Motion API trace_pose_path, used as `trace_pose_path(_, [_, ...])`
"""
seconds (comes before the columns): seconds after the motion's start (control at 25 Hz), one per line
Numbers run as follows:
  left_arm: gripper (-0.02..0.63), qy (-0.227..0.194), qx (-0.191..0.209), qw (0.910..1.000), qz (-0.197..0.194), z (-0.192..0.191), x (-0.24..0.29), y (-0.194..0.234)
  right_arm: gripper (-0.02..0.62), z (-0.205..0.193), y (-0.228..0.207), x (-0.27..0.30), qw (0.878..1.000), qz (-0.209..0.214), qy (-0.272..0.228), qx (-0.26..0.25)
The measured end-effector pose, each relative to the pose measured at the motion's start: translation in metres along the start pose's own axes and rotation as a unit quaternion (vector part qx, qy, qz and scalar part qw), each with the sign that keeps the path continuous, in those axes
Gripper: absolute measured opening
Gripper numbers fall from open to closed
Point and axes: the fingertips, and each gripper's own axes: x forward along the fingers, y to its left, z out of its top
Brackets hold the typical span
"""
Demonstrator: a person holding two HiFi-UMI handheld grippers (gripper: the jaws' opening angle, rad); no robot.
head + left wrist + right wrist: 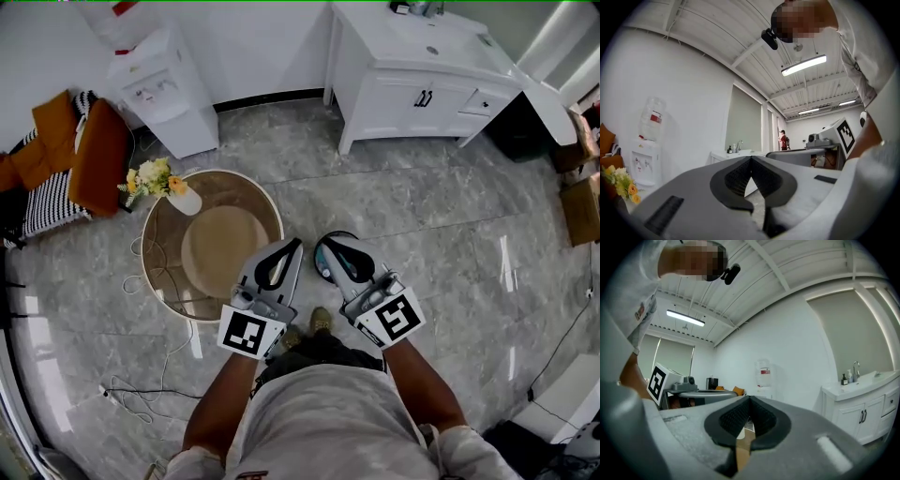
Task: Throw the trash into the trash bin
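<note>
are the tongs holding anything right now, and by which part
Nothing is held: the left tongs and the right tongs are both shut, with nothing between their tips.

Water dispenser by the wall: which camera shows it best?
The left gripper view: the water dispenser stands side-on at the left, its bottle on top plain to see. The head view looks steeply down on the water dispenser, foreshortened. The right gripper view shows the water dispenser small and far off.

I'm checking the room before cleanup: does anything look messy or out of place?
Loose white cables lie in tangled loops on the floor beside the round table, which looks like a trip hazard. Nothing else looks spilled or damaged.
</note>
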Motion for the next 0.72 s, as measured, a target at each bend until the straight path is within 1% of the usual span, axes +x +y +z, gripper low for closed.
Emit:
trace_pose_path(0.28, [0.0,-0.001,0.005,1.0,0.001,0.015,-0.02,-0.011,0.0,0.013,0.022,-0.008,1.0,0.016,-0.007,-0.004])
trace_pose_path(0.72, [0.0,-0.019,0.005,0.9998,0.001,0.034,-0.026,-0.022,0.0,0.027,0.031,-0.015,1.0,0.024,-0.013,-0.01])
